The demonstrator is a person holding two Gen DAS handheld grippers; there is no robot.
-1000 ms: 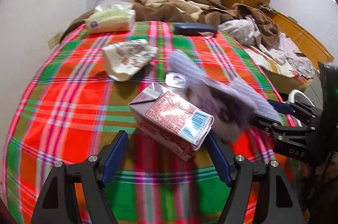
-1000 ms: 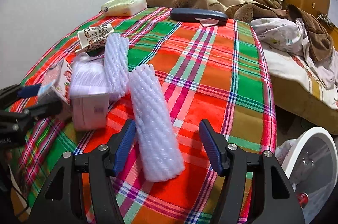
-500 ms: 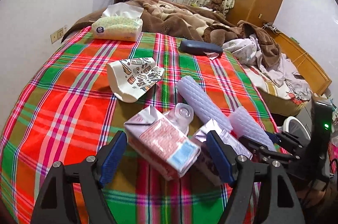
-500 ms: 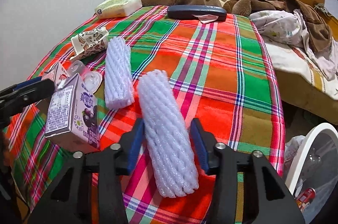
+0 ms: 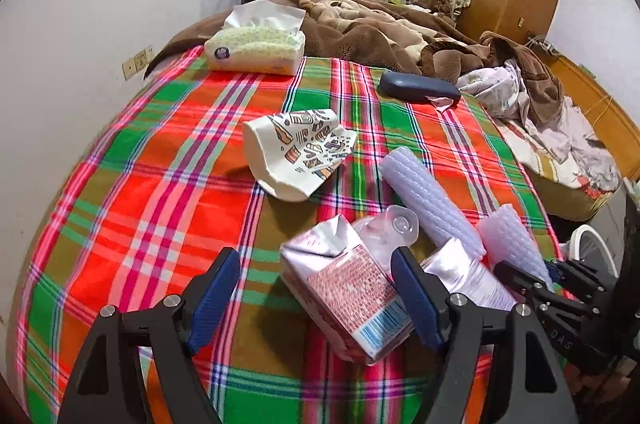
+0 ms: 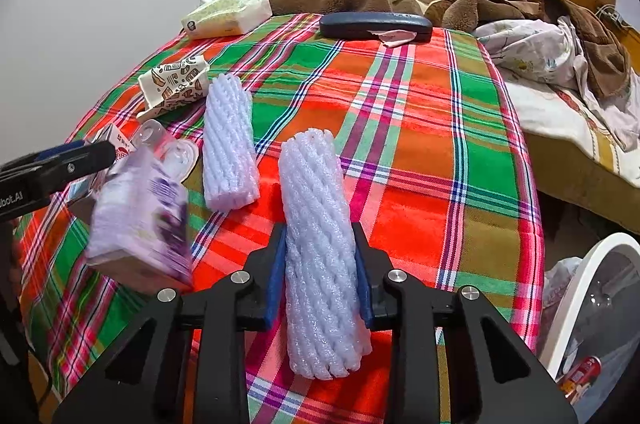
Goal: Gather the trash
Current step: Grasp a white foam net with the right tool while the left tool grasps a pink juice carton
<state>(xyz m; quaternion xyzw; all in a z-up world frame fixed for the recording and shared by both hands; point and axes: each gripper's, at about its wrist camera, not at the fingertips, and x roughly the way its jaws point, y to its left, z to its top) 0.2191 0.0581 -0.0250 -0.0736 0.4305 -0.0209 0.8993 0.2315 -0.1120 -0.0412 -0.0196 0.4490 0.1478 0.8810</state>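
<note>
Trash lies on a plaid blanket [image 5: 168, 160]. My right gripper [image 6: 320, 264] is shut on a white foam net sleeve [image 6: 316, 216], which also shows in the left wrist view [image 5: 508, 240]. My left gripper [image 5: 316, 288] is open around a red-patterned drink carton [image 5: 348, 300] lying on the blanket. A second foam sleeve [image 6: 228, 140] [image 5: 424, 192], a purple drink carton [image 6: 140, 224], a clear plastic cup [image 5: 388, 228] and a crumpled printed paper cup [image 5: 296, 152] lie nearby.
A tissue pack [image 5: 256, 48], a dark glasses case [image 5: 416, 88], a brown blanket [image 5: 360, 24] and rumpled bedding [image 6: 552, 56] lie farther back. A white bin [image 6: 592, 308] with a liner stands on the floor to the right. A wall runs along the left.
My right gripper has closed on the near foam sleeve. The purple carton has shifted beside it. The left gripper stays open around the red carton.
</note>
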